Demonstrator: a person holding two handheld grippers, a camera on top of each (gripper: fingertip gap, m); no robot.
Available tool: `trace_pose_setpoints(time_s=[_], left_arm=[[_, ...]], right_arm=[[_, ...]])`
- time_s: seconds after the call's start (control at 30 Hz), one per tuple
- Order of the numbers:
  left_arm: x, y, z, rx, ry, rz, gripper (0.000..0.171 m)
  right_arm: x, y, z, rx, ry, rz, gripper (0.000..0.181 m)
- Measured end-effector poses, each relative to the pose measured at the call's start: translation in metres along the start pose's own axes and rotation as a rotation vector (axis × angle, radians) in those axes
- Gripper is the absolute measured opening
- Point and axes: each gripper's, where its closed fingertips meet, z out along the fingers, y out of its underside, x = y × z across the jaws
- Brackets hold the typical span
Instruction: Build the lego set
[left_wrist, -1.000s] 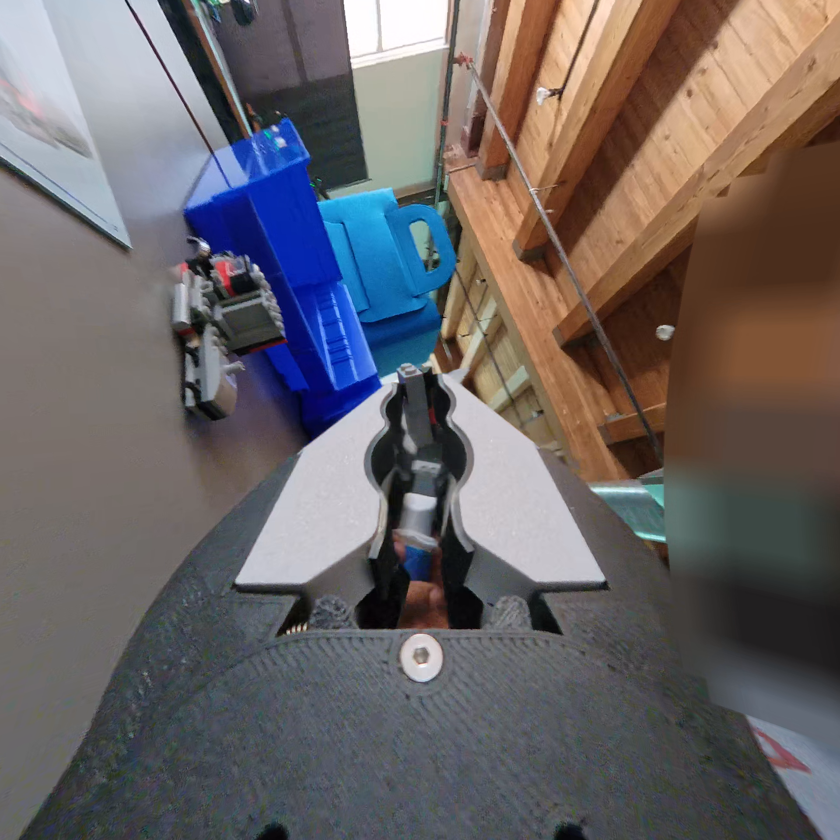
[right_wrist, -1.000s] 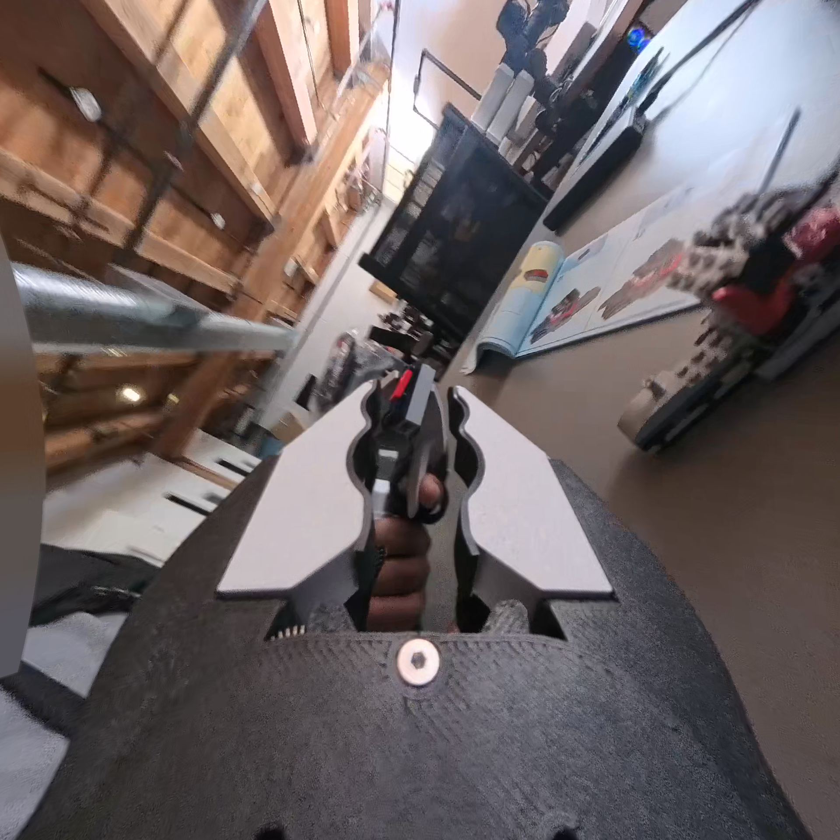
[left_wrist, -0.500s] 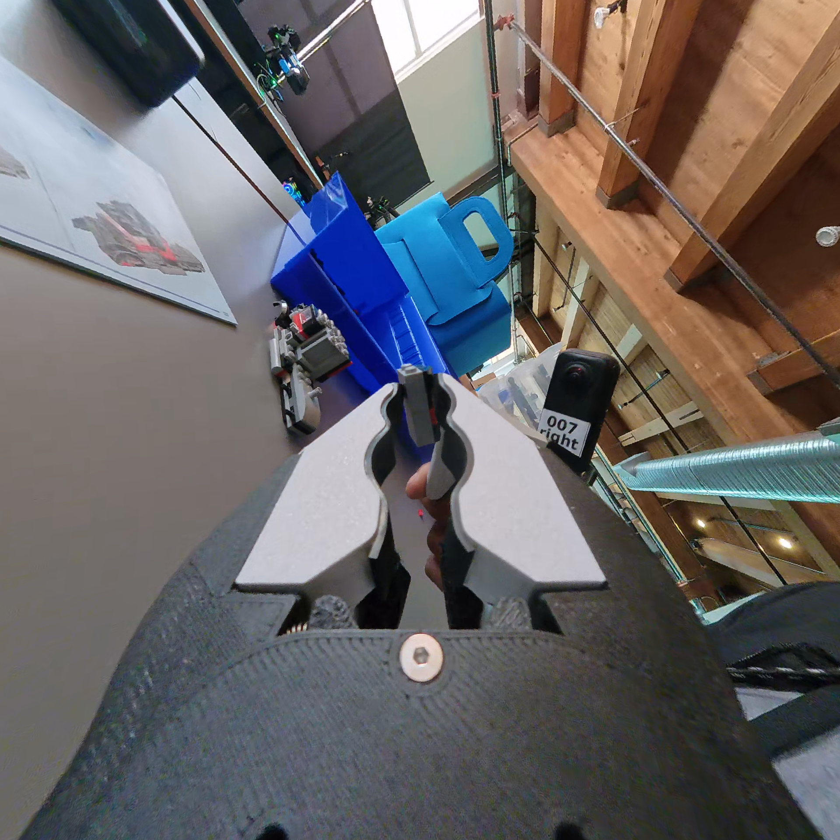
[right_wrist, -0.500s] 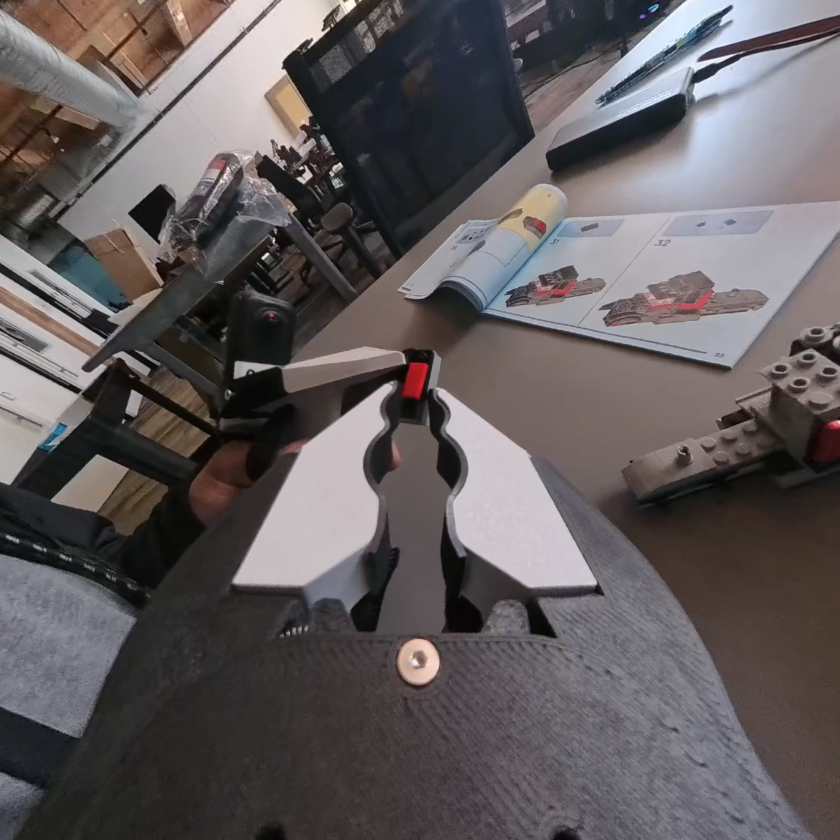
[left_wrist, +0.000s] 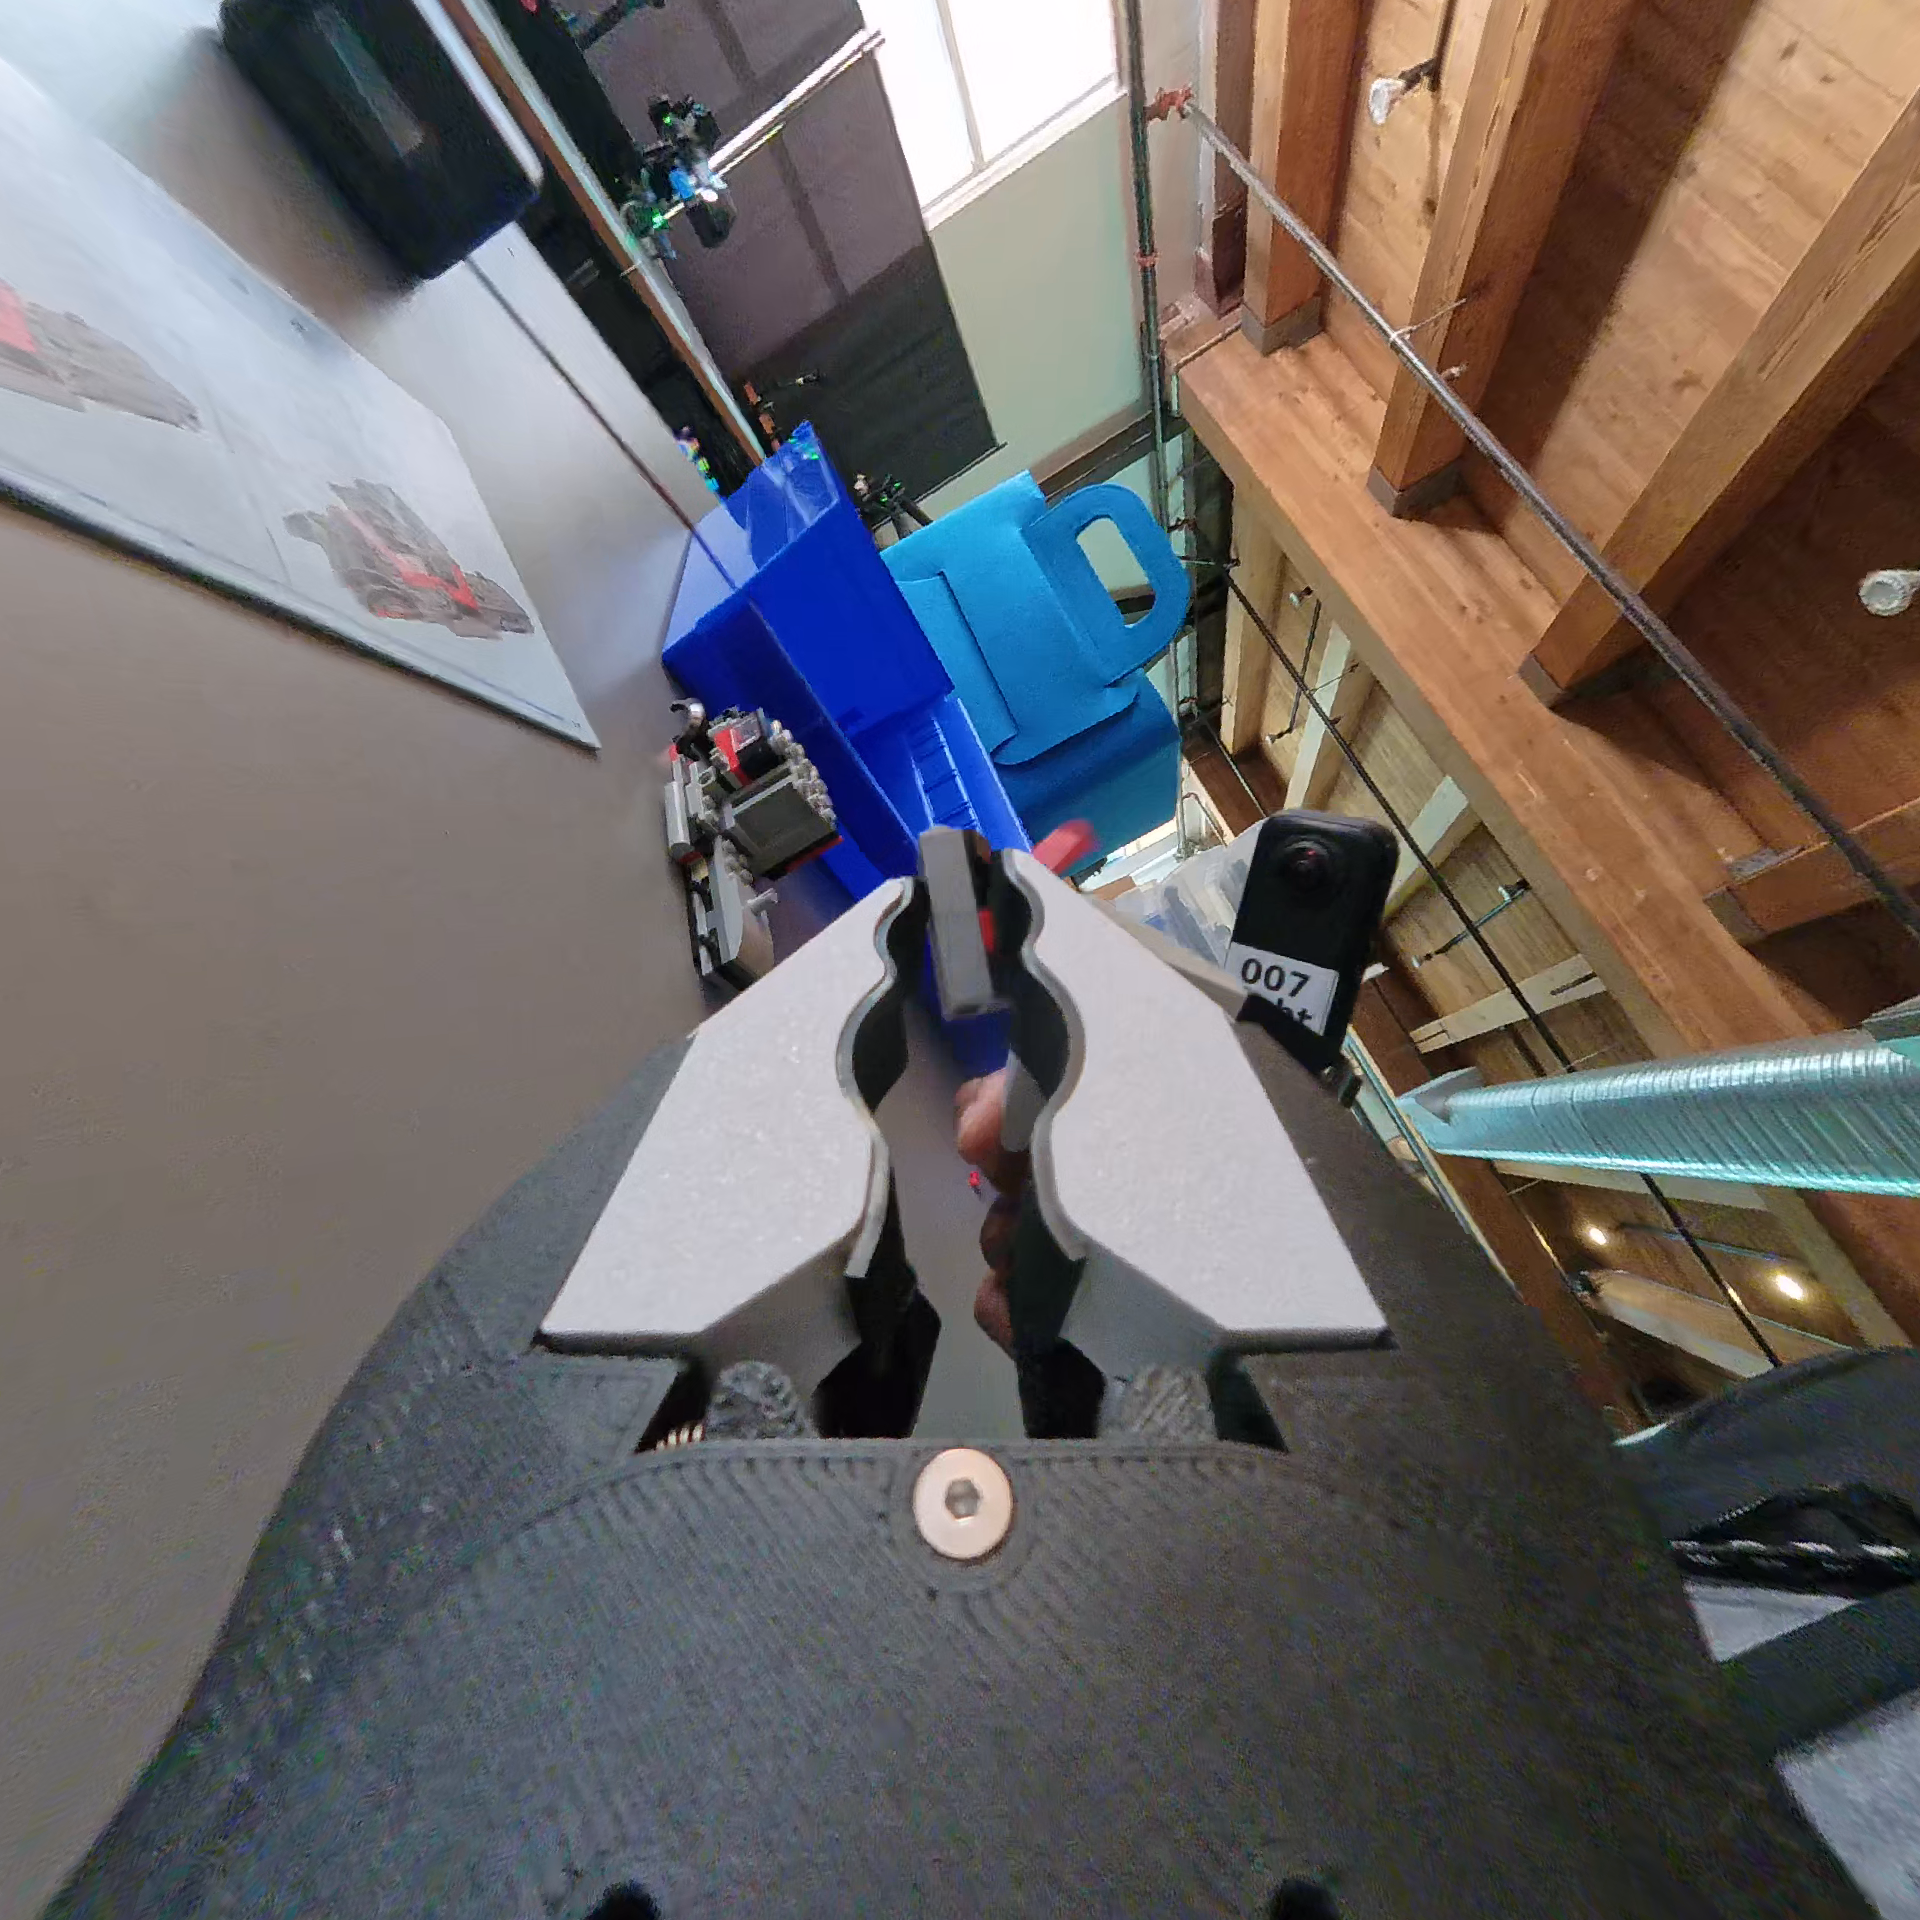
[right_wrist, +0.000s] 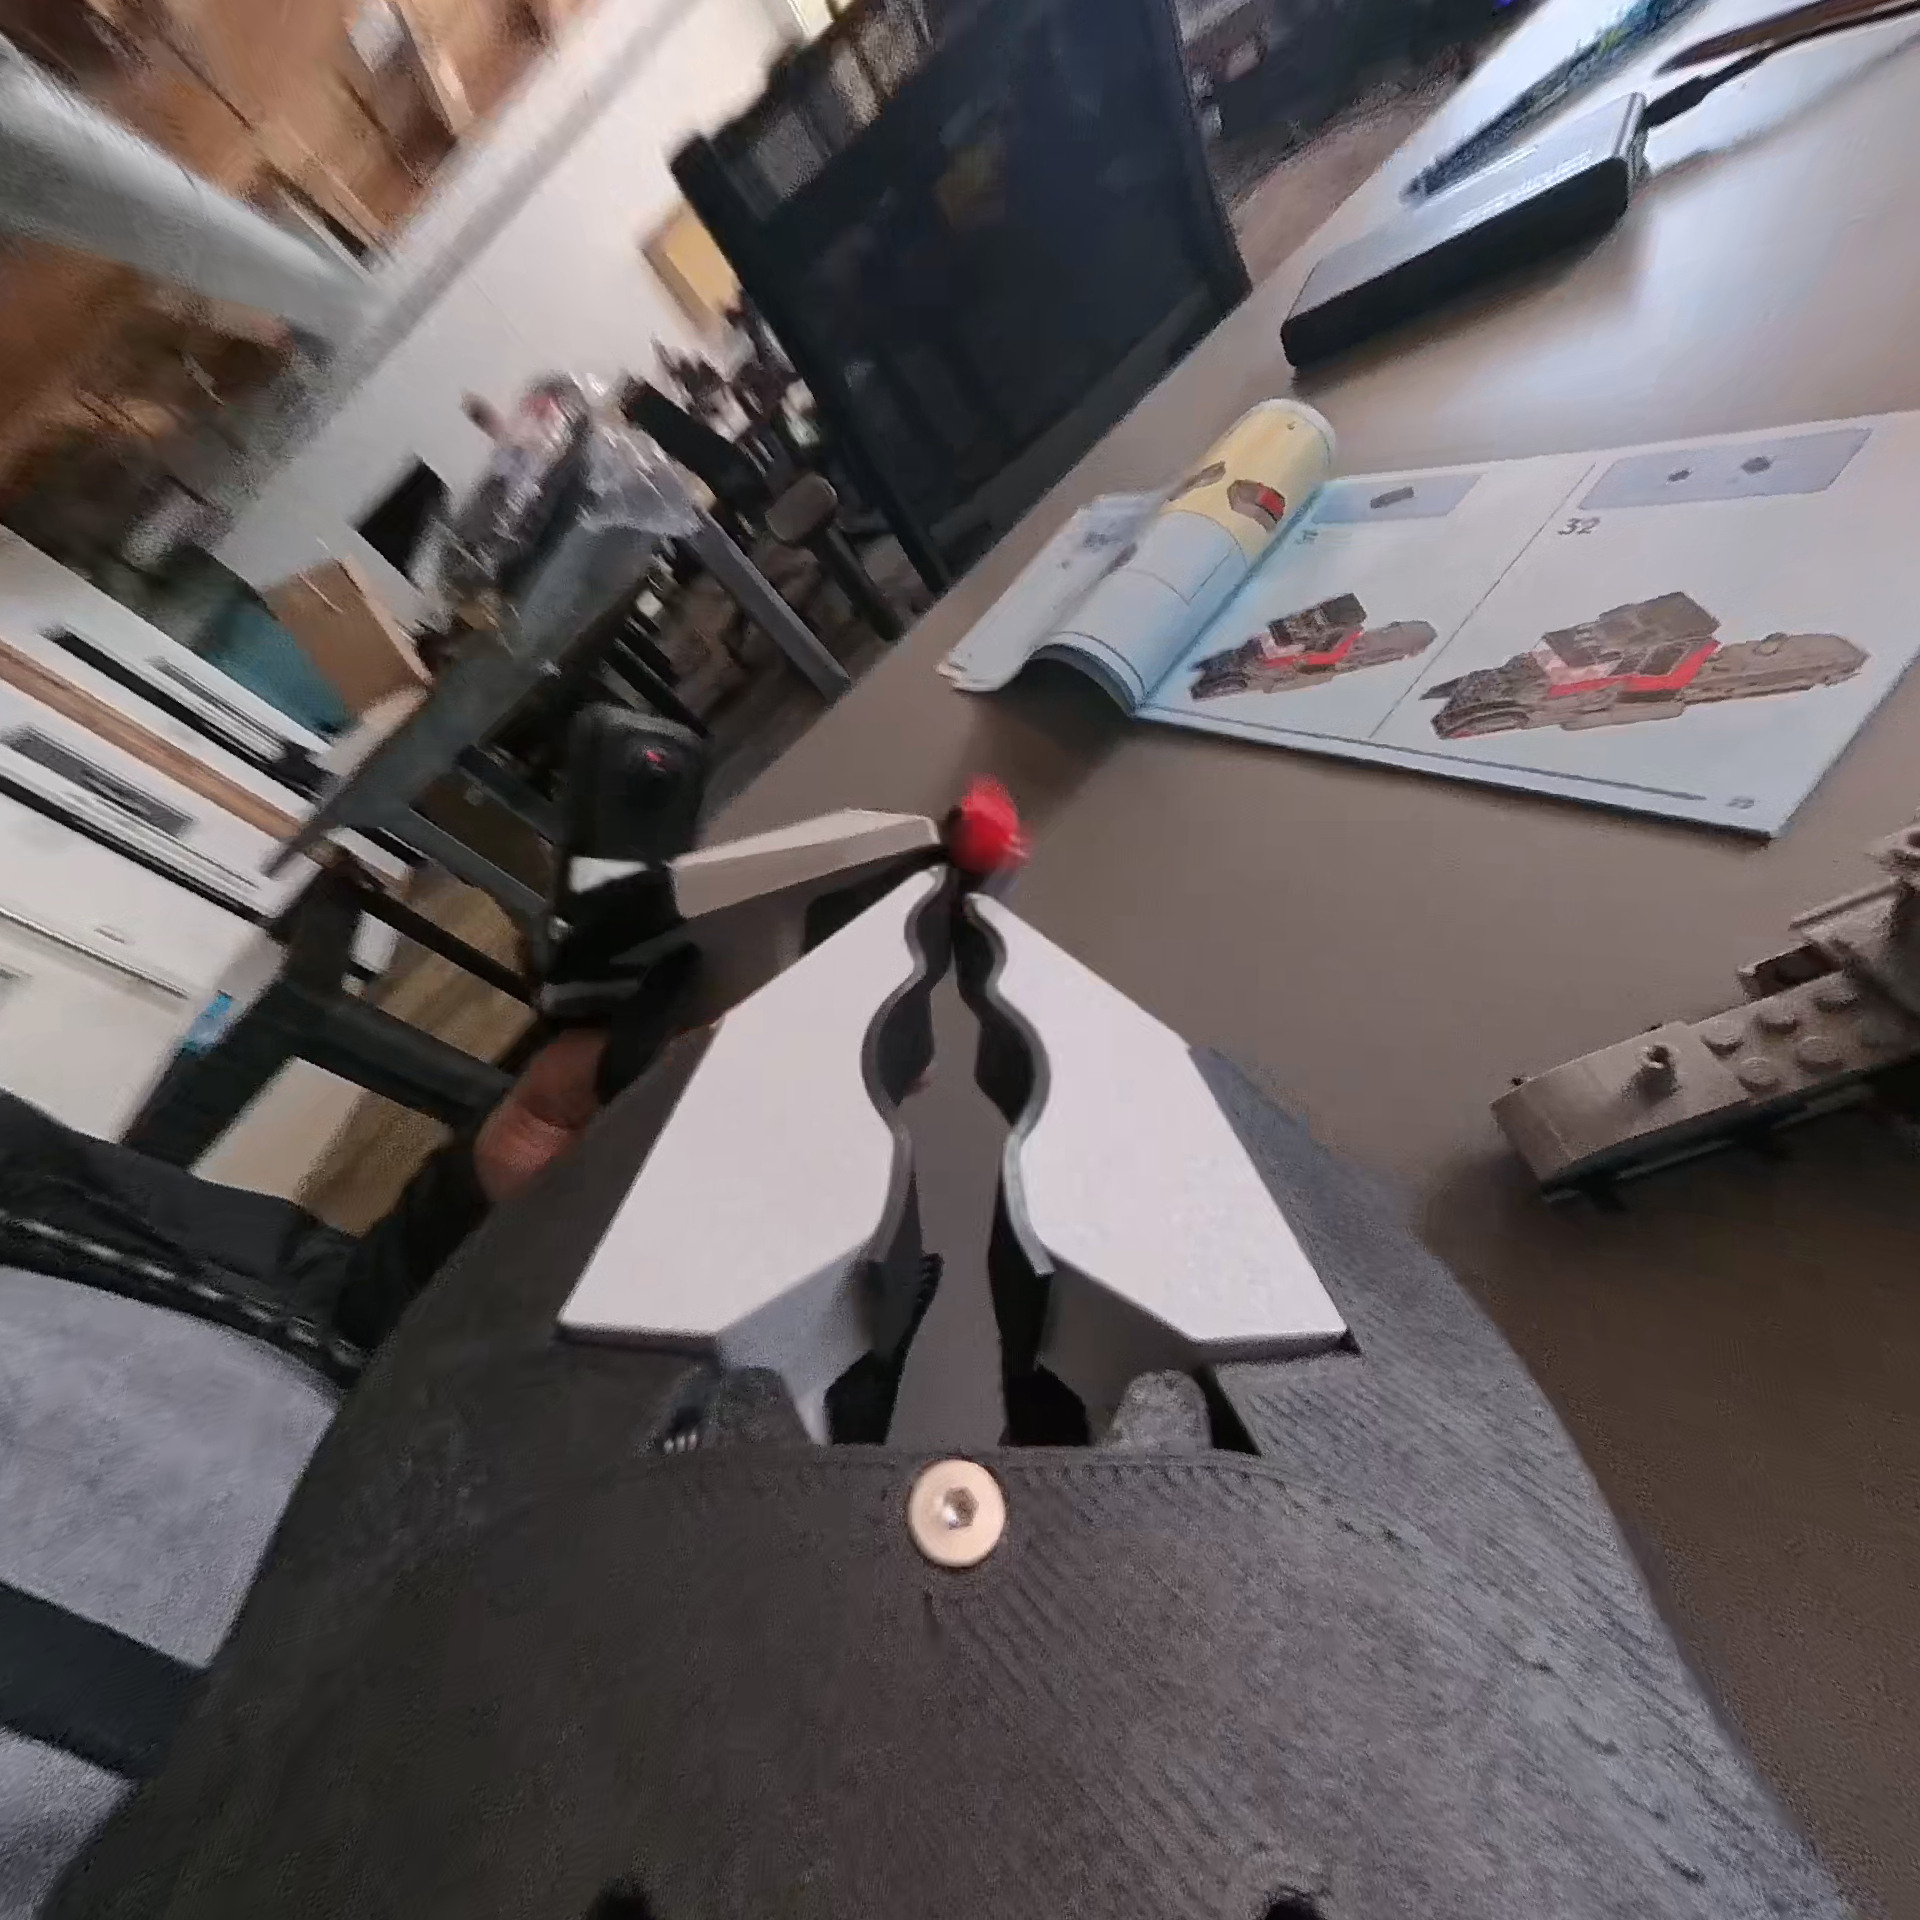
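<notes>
My left gripper (left_wrist: 961, 894) is shut on a slim grey lego piece (left_wrist: 956, 945) and holds it in the air above the brown table (left_wrist: 260, 987). My right gripper (right_wrist: 958, 899) is shut, with a red lego piece (right_wrist: 987, 826) sticking out past its tips. The two grippers meet tip to tip. The left one comes in from the left in the right wrist view (right_wrist: 930, 831). The red piece also shows just beyond the grey piece in the left wrist view (left_wrist: 1065, 840). The half-built grey and red lego model (right_wrist: 1714, 1070) (left_wrist: 748, 821) lies on the table, apart from both grippers.
An open instruction booklet (right_wrist: 1507, 644) (left_wrist: 260, 447) lies flat beyond the model. A black flat device (right_wrist: 1455, 260) (left_wrist: 384, 135) is farther back. A blue box (left_wrist: 821, 634) and a lighter blue case (left_wrist: 1029, 613) stand behind the model. The table edge is at the left in the right wrist view. The tips of both grippers are at nearly the same place.
The grippers swung down from pointing at the ceiling and closed in on each other. Their tips now touch. The right jaws look narrower and the red piece sits farther out.
</notes>
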Motion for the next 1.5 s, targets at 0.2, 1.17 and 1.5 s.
trace_pose_setpoints(time_s=[0.2, 1.17, 1.5], left_arm=[[-0.009, 0.0, 0.0, 0.002, -0.027, -0.06, 0.014], [-0.012, 0.023, 0.039, -0.063, -0.068, -0.038, 0.014], [-0.014, 0.026, 0.042, -0.082, -0.079, -0.045, 0.014]], right_arm=[[0.008, 0.004, 0.003, 0.007, 0.003, 0.066, 0.0], [0.09, 0.019, -0.245, 0.463, 0.534, 0.125, 0.009], [0.068, 0.124, -0.252, -0.288, 0.684, -0.029, 0.024]])
